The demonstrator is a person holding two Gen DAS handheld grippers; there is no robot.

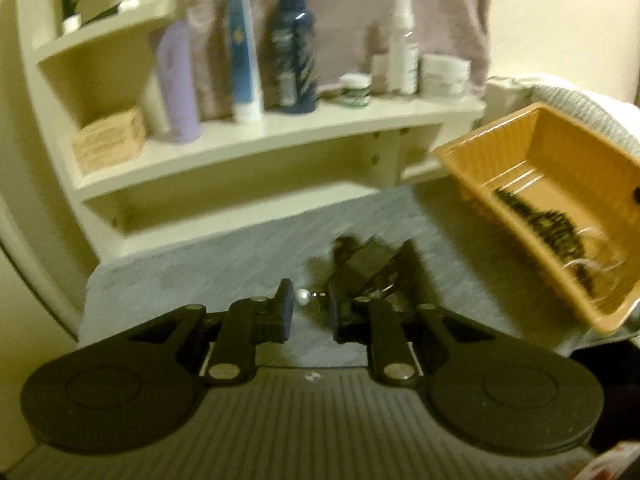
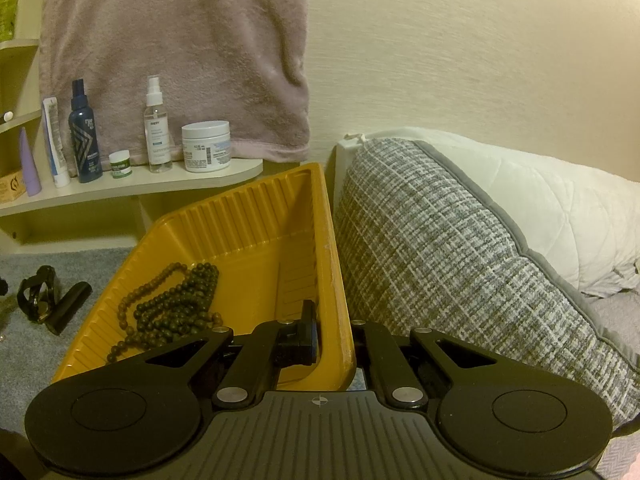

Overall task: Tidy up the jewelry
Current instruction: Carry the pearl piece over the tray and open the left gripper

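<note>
My left claw (image 1: 311, 312), tilted downward, pinches a small white pearl earring (image 1: 303, 297); my right claw (image 2: 335, 336) clamps the ribbed orange plastic tray's wall (image 2: 334, 280).

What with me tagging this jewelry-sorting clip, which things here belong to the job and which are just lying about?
Job in hand:
- pearl piece, pinched in the left tongs
- orange tray, wall clamped by the right tongs
- dark bead necklace in the tray

Lying about:
- spray bottle and white jar on the shelf
- pink towel
- patterned pillow
</note>
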